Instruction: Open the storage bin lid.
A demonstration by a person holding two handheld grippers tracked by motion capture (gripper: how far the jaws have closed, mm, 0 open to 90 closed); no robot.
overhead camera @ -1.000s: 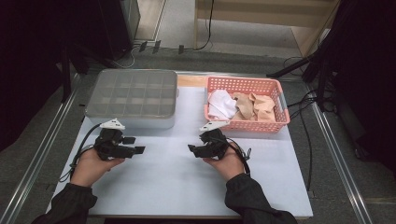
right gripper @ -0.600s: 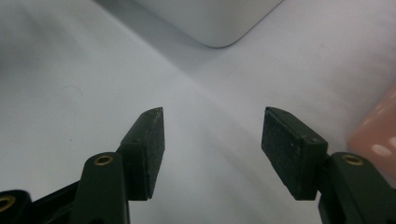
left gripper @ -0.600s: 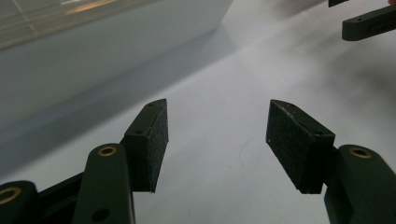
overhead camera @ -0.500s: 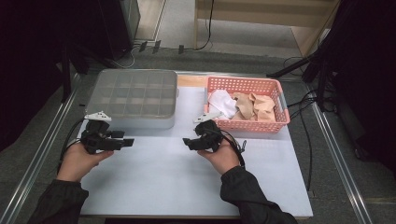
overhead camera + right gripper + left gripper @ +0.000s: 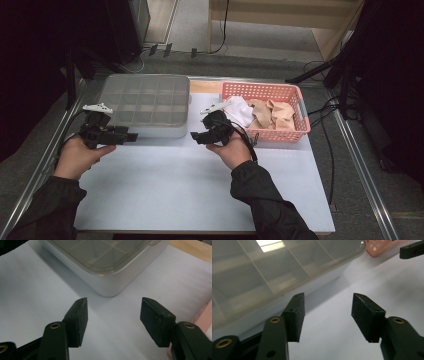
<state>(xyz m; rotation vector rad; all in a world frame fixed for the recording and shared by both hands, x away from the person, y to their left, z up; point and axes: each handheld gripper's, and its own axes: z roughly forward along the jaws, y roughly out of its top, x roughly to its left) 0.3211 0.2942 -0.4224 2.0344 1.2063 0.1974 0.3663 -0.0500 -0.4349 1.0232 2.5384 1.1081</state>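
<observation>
A grey compartment box (image 5: 145,102) with a clear lid sits at the back left of the white table (image 5: 175,185). My left gripper (image 5: 130,136) is at the box's front left and points right along its front wall. In the left gripper view it (image 5: 327,312) stands open with nothing between the pads, the box (image 5: 262,272) close on its left. My right gripper (image 5: 196,137) is just off the box's front right corner and points left. In the right gripper view it (image 5: 112,317) is open and empty, facing that corner of the box (image 5: 107,265).
A pink plastic basket (image 5: 260,88) stands right of the box, holding white cloth (image 5: 240,111) and beige cloth (image 5: 275,114). It touches the right hand's far side. Metal rails run along both table sides. Cables lie on the floor at the right.
Both hands have moved forward toward the box. The left gripper has also shifted left, the right one slightly left. Both stayed open.
</observation>
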